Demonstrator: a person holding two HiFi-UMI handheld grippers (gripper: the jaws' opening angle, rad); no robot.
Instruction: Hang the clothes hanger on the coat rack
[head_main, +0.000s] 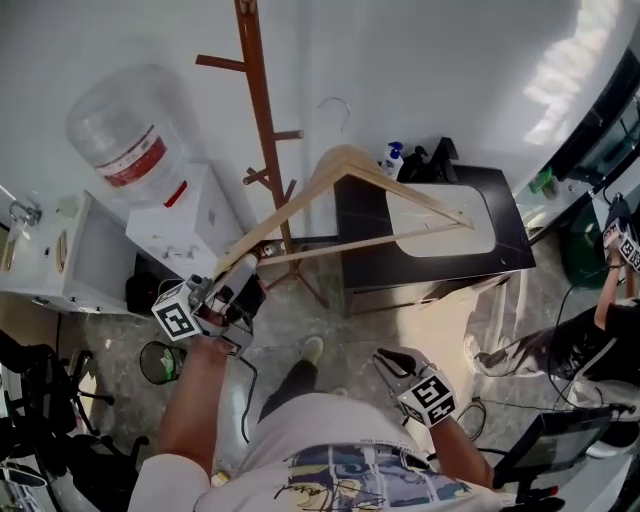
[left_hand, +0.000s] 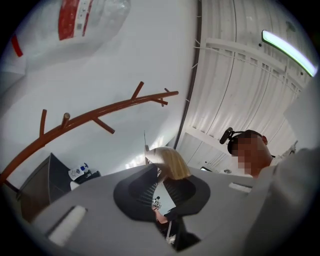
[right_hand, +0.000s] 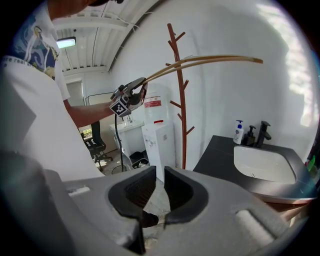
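A pale wooden clothes hanger (head_main: 350, 160) with a thin wire hook is held up in the air, tilted. My left gripper (head_main: 245, 268) is shut on its lower left end. In the left gripper view the wood (left_hand: 172, 162) sits between the pads of the left gripper (left_hand: 162, 180). The brown coat rack (head_main: 262, 110) with short pegs stands against the white wall, just left of the hanger's hook; it also shows in the left gripper view (left_hand: 100, 112). My right gripper (head_main: 390, 362) hangs low and apart, shut on nothing. Its view shows the hanger (right_hand: 210, 61) passing in front of the coat rack (right_hand: 182, 100).
A white water dispenser (head_main: 200, 215) with a clear bottle (head_main: 125, 140) stands left of the rack. A black counter (head_main: 515, 225) with a white sink and a soap bottle (head_main: 393, 158) stands to the right. Another person (head_main: 600, 330) sits at the far right.
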